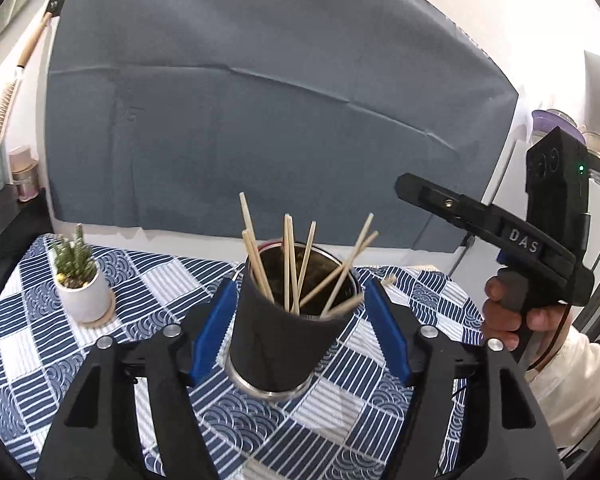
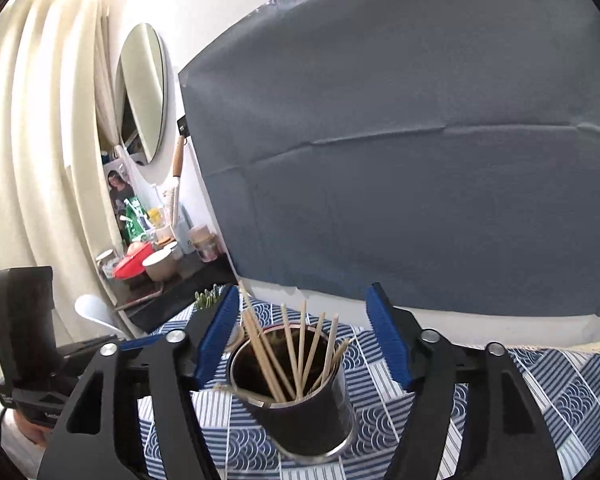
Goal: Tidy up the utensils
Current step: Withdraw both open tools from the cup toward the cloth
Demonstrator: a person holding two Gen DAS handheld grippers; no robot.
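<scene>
Left gripper (image 1: 296, 304) wide open, empty | right gripper (image 2: 300, 328) same | chopsticks (image 1: 292, 264) in cup (image 1: 276, 344)

A blue-checked tablecloth (image 1: 40, 340) covers the table; cup (image 1: 284, 344) and potted plant (image 1: 80, 284) stand on it.

Grey backdrop sheet (image 1: 260, 120) on white wall; cream curtain (image 2: 32, 140), round mirror (image 2: 144, 92).

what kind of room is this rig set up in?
Likely a home, possibly a bedroom or dressing corner: an oval wall mirror above a cluttered side shelf of bottles and jars, cream curtains, and a small table with a blue-and-white patterned tablecloth.
</scene>
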